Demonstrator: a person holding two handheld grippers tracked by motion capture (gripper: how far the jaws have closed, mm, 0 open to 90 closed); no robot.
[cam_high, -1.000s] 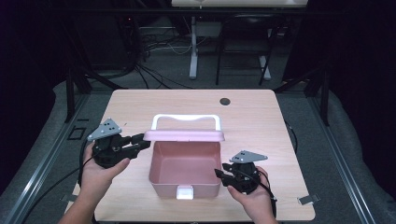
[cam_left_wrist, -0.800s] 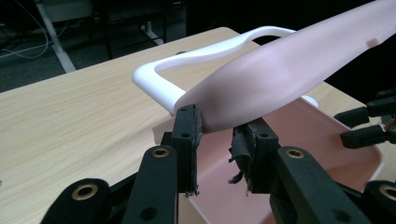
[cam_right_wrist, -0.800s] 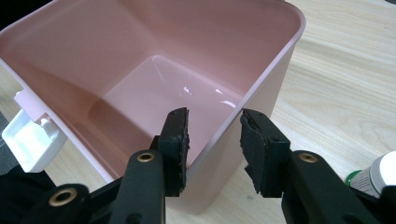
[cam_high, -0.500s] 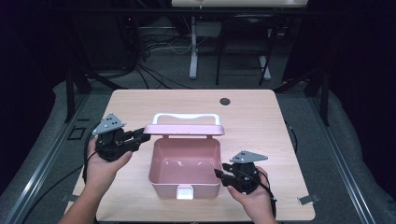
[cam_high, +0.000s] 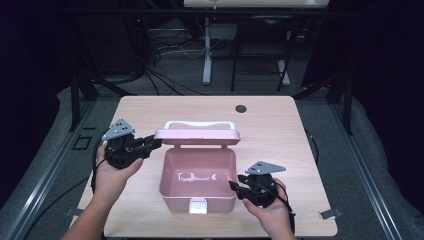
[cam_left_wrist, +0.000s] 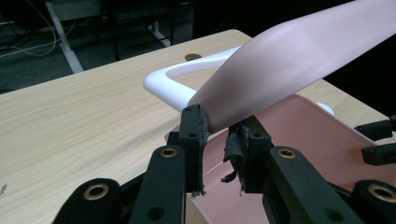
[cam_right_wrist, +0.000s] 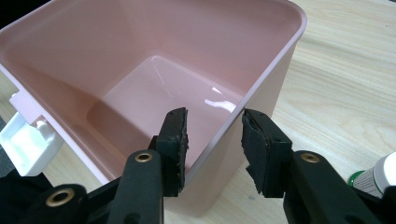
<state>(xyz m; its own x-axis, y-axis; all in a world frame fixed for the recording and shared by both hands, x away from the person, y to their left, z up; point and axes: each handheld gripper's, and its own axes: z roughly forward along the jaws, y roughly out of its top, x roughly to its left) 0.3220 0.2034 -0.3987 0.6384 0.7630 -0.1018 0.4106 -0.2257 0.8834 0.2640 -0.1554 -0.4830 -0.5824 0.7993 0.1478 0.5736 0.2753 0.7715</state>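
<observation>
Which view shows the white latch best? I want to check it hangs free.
The right gripper view: the white latch appears large, hanging open off the pink box front. The high view shows the latch small and glary; the left gripper view gives the lid instead.

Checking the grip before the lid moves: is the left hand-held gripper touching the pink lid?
Touching: left gripper view shows the left hand-held gripper pinching the lid edge.

One pink box (cam_high: 198, 185), one lid (cam_high: 196, 135), two hand-held grippers.
</observation>
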